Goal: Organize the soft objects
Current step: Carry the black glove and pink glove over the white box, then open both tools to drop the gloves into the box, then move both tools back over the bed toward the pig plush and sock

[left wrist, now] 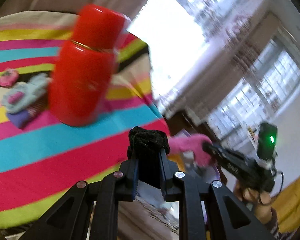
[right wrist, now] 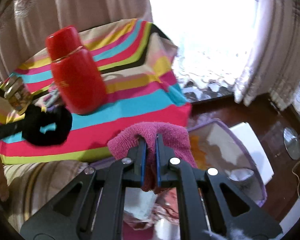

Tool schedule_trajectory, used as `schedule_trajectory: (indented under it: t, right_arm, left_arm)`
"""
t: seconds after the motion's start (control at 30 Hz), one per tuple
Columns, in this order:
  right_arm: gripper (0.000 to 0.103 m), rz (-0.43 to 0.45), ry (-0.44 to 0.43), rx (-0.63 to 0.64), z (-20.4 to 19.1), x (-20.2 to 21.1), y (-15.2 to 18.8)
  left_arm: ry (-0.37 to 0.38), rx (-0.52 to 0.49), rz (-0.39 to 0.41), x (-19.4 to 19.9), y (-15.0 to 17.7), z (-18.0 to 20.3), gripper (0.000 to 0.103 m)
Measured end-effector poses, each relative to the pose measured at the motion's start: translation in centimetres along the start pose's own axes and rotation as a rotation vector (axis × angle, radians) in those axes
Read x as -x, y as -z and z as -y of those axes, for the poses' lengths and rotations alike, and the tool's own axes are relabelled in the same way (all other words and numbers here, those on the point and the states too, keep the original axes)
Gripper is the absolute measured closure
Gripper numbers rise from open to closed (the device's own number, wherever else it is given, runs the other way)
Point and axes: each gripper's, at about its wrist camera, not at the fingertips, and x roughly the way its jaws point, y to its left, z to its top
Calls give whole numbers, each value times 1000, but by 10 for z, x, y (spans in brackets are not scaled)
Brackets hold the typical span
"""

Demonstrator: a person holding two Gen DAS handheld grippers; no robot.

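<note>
Only the left wrist cam showed us the small pile of knit items [left wrist: 24, 98] far back on the striped cloth [left wrist: 40, 156]; only the right cam showed the lavender-rimmed bin [right wrist: 250, 150] & a packet [right wrist: 18, 96]. One red flask [left wrist: 84, 70]. Left gripper [left wrist: 149, 156] pinched a black scrunchie [left wrist: 148, 140], right gripper [right wrist: 151, 140] clamped a pink cloth [right wrist: 170, 136], both at the cloth's near edge; bin contents blurred

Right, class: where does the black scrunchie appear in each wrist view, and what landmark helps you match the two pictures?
Left wrist view: black scrunchie at bottom centre, pinched in the left gripper.
Right wrist view: scrunchie at the left edge, over the striped cloth.
Shared landmark: the red flask standing on that cloth.
</note>
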Motion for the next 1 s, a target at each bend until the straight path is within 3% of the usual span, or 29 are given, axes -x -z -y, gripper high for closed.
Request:
schedule_trajectory:
  t: [0.37,0.47,0.53,0.63,0.8,1.0]
  right_arm:
    - [92,14,119,-39,36,4,6]
    - [91,16,135,-50,39,5,6]
    - [90,11,136,-57,41,5,6]
    - [84,0,132,-72,45,2,5]
    - [50,15,132,-75,44,4,4]
    - [47,14,117,-63,39,3,3]
  left_arm:
    - [67,-64,-101,-24,15,38,85]
    - [88,-66,-118,-29,15,39,79]
    - [96,-66,-137,-33,17,41,67]
    - [96,-69,-143,-36,18,43,59]
    - [95,-59,-140,-34,18,41,59]
    - [92,-51,-131,-30,18,37,59]
